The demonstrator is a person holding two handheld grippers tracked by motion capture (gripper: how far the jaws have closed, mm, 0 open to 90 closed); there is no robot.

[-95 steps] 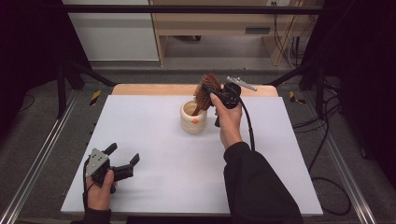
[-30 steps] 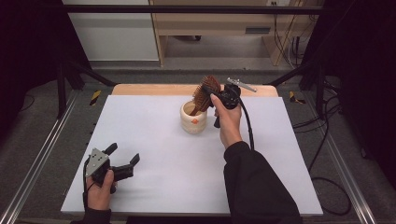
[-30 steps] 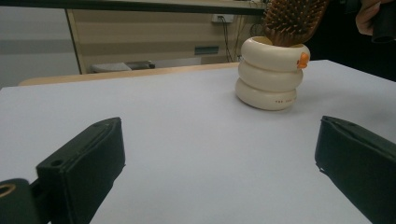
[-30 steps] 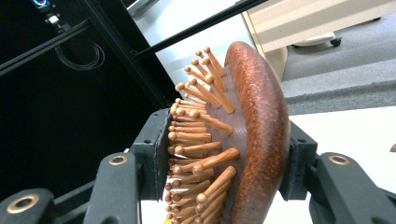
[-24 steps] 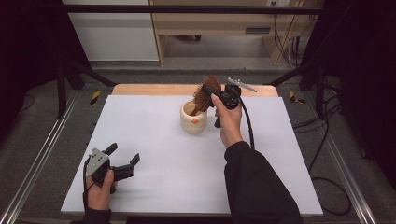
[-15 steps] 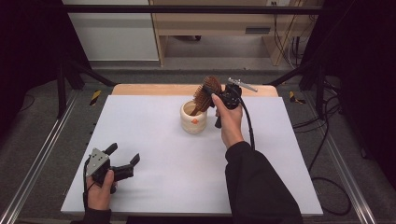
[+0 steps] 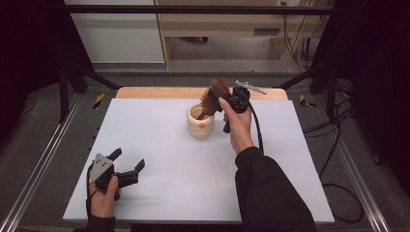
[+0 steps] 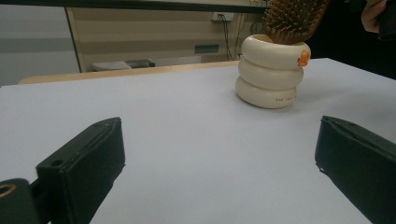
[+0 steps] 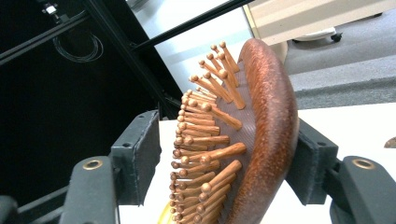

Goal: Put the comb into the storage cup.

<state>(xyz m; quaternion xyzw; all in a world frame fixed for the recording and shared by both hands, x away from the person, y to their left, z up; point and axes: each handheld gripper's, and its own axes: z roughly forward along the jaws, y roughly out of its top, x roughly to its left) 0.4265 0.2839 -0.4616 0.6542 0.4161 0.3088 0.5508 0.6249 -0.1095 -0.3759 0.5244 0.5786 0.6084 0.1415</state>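
You've got the white table mostly bare, with the cream ringed ceramic cup near its far edge. The brown wooden paddle hairbrush already stands handle-down in that cup, head leaning up toward your right gripper. Its jaws have just been opening around the head, one pad off the bristles, so only backing away is left. Your left gripper, well short of the cup, gapes empty.

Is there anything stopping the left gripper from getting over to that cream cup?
Probably not. The left gripper sits open at the near left of the white table, and bare tabletop lies between it and the cup. Only the hairbrush standing in the cup, with the right gripper around it, crowds the far side.
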